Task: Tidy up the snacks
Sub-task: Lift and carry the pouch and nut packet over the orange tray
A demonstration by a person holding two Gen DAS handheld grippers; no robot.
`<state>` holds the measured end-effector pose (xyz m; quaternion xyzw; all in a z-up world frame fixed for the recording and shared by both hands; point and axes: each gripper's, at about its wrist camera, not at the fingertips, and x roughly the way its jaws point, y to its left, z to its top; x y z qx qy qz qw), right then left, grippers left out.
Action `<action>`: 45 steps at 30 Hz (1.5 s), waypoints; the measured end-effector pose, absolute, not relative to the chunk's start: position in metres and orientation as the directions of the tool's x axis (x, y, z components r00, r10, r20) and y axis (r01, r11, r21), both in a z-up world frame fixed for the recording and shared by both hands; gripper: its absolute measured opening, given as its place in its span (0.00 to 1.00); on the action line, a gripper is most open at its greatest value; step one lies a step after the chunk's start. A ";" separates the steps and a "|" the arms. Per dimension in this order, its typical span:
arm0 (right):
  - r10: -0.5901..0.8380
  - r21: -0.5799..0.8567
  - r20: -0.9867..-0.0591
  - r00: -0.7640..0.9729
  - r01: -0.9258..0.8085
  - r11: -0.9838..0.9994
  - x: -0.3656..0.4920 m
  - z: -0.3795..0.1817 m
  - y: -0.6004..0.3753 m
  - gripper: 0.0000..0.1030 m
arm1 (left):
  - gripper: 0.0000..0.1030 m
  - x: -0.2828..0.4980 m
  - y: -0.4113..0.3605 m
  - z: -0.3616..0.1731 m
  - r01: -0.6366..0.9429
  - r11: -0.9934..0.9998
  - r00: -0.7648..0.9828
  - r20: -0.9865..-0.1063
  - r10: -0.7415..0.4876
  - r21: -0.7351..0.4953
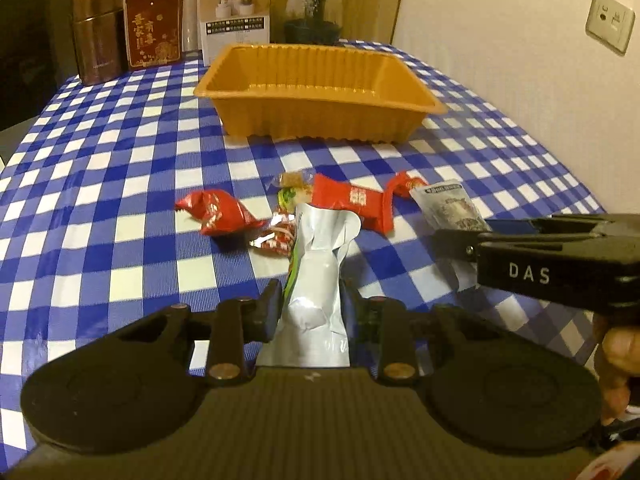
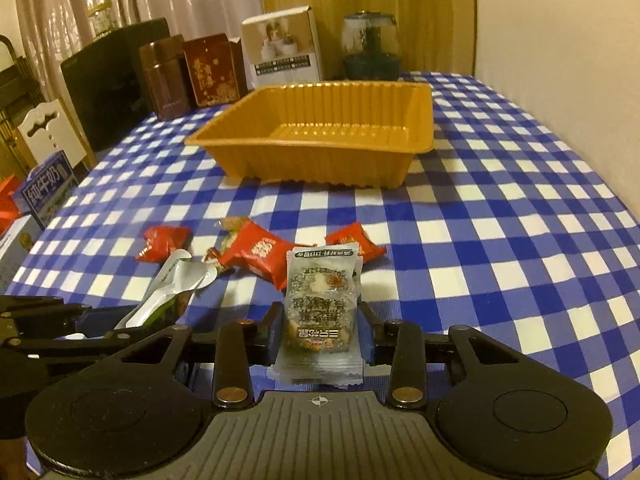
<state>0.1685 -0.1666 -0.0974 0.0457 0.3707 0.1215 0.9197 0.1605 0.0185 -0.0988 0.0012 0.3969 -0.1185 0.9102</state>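
My left gripper is shut on a silver snack pouch with a green edge, held over the checked table. It also shows in the right wrist view. My right gripper is shut on a clear grey nut packet, seen in the left wrist view at the right. Red snack packets lie on the cloth between the grippers and an empty orange tray at the table's middle back.
Brown tins, a red box, a white box and a glass dome stand along the back edge. A wall runs along the right. A milk carton sits off the left edge.
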 end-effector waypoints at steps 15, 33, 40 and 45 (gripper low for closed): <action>0.241 0.178 -0.589 0.771 -0.167 0.970 0.177 -0.069 -0.182 0.37 | 0.27 0.196 0.009 -0.060 0.223 0.968 0.708 -0.663 -0.244 -0.118; 0.243 0.167 -0.521 0.818 -0.182 0.969 0.202 -0.045 -0.180 0.37 | 0.27 0.243 0.006 -0.035 0.220 0.962 0.756 -0.596 -0.272 -0.161; 0.226 0.153 -0.492 0.841 -0.172 0.973 0.229 -0.038 -0.185 0.37 | 0.27 0.266 0.010 -0.030 0.192 0.967 0.782 -0.570 -0.254 -0.168; 0.226 0.165 -0.477 0.850 -0.166 0.972 0.249 -0.033 -0.188 0.37 | 0.27 0.284 0.014 -0.026 0.172 0.970 0.798 -0.552 -0.241 -0.174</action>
